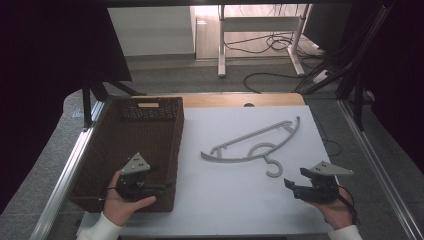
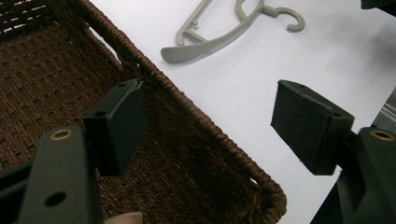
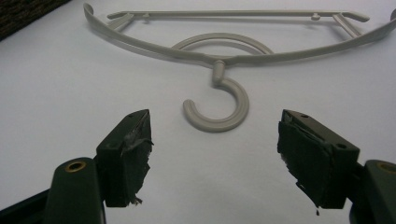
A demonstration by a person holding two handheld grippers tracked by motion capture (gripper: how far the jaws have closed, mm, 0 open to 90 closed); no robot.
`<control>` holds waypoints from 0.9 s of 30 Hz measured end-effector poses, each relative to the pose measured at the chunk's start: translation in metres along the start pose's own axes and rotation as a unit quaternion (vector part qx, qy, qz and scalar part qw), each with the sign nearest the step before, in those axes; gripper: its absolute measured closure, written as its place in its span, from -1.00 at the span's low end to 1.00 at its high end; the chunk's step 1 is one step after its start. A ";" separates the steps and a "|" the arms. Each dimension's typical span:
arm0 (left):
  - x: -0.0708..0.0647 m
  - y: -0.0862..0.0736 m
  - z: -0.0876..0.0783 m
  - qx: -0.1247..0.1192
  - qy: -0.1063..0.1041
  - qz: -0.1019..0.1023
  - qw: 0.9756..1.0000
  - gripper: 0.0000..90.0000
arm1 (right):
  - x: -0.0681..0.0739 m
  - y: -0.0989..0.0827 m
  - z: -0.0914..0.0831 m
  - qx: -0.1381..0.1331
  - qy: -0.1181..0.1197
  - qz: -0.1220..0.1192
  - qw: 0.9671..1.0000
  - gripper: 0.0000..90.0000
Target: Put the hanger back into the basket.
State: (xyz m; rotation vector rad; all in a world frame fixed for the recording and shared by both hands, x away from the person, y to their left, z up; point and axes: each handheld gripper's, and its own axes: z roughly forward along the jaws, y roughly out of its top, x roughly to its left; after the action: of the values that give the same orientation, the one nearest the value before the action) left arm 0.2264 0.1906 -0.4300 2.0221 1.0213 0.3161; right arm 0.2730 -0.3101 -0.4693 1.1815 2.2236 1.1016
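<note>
The grey plastic hanger point(image 1: 255, 142) lies flat on the white table top point(image 1: 225, 200), just right of the basket and apart from it, its hook point(image 1: 273, 169) turned toward my side; in the right gripper view that hook point(image 3: 219, 109) sits ahead of the jaws, roughly between their lines, with bare table between it and the pads; I see nothing touching the hanger.

My right gripper point(image 1: 296, 181) hovers low over the table near the hook, jaws spread wide and holding nothing; one pad point(image 3: 128, 154) looks torn and ragged at its edge.

My left gripper point(image 1: 162, 176) sits at the near right corner of the brown woven basket point(image 1: 125, 132), jaws likewise apart and holding nothing; in the left gripper view one pad point(image 2: 119, 123) hangs over the basket's inside, the other over the white table, with the woven rim point(image 2: 196, 126) running between them; I cannot tell whether either pad touches the weave.
</note>
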 end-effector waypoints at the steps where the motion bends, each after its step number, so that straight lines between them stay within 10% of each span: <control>1: 0.000 0.000 0.000 -0.001 0.000 0.000 1.000 -0.43 | 0.000 0.000 0.000 0.000 0.000 0.000 1.000 -0.41; 27: -0.009 0.006 0.003 -0.012 -0.013 0.008 1.000 -0.40 | -0.006 0.000 -0.006 0.012 -0.016 0.031 0.999 -0.37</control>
State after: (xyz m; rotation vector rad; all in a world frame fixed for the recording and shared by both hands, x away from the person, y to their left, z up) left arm 0.2257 0.1797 -0.4258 2.0097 0.9820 0.3088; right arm 0.2725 -0.3178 -0.4655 1.2757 2.1954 1.0752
